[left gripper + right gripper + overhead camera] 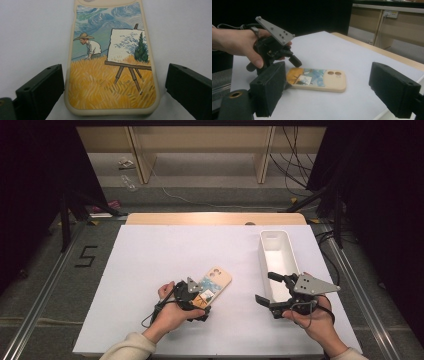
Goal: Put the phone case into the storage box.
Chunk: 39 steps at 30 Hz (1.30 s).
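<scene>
**Phone case between the left claw's spread jaws**

The phone case (pixel 111 67) lies flat on the white counter (pixel 165 255), painted side up, at the near middle. The left claw (pixel 202 306) straddles its near end, released, jaws either side with gaps showing. To the right, the right claw (pixel 267 290) hovers spread and empty, over the near end of the white bin (pixel 278 251).
</scene>
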### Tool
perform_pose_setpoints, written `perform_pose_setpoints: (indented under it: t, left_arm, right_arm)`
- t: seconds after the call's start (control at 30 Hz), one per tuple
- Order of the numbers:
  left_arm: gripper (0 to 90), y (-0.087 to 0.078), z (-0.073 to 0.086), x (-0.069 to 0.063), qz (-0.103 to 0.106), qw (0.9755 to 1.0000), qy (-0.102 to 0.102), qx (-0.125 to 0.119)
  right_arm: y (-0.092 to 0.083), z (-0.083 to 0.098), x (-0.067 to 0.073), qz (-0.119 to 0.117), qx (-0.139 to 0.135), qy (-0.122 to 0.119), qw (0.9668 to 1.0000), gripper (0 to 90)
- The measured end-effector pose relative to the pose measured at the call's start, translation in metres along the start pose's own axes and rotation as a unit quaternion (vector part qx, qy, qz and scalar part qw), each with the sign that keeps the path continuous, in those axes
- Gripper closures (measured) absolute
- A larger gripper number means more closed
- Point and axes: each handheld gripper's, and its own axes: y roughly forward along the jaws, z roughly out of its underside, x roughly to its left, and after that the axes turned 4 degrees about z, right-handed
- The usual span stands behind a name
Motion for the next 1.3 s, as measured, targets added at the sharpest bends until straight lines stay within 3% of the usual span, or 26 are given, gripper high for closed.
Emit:
perform_pose_setpoints:
  t: [1.3]
  left_arm:
    - [10.2, 0.001, 0.0012, 0.0011, 0.003, 0.9998, -0.019, 0.007]
  right_arm:
    - [0.0004, 0.0004, 0.0005, -0.003, 0.002, 0.001, 1.0, 15.6]
